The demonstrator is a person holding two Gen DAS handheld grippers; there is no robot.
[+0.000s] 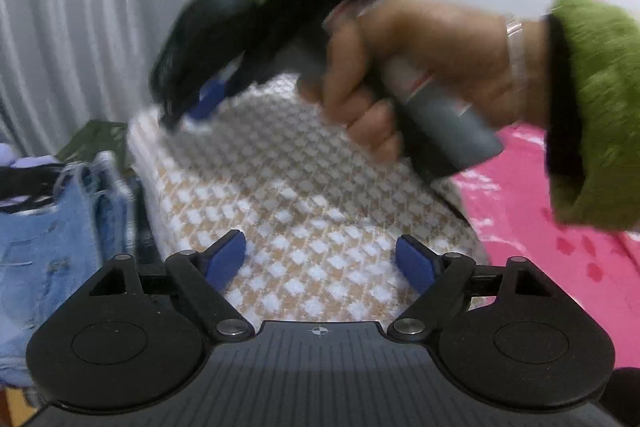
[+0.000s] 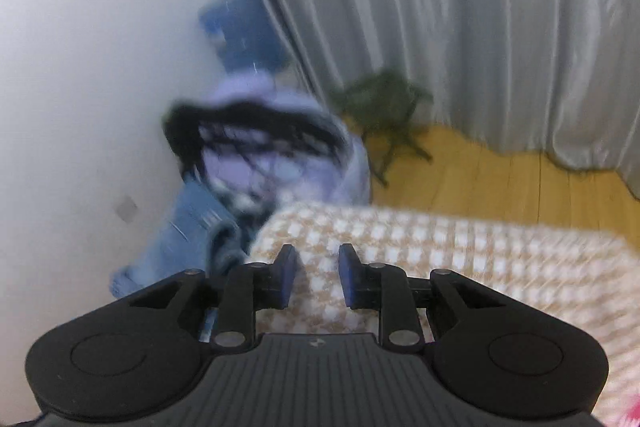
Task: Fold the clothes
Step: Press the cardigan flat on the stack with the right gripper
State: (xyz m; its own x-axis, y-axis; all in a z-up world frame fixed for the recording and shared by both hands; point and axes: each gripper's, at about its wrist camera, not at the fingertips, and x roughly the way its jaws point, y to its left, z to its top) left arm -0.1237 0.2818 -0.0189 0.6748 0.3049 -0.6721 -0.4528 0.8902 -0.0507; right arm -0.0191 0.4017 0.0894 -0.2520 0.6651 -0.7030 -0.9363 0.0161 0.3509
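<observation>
A folded beige-and-white checked garment lies on a pink surface. My left gripper hovers over its near part, jaws wide open with nothing between the blue pads. My right gripper, blurred, is held by a hand in a green sleeve above the garment's far edge. In the right wrist view the right gripper stands over the checked garment near its left corner. Its pads leave a narrow gap and pinch nothing.
A pile of clothes lies left of the checked garment: blue denim and a lilac piece with black trim. Behind are a grey curtain, a dark green stool, a wooden floor and a blue box.
</observation>
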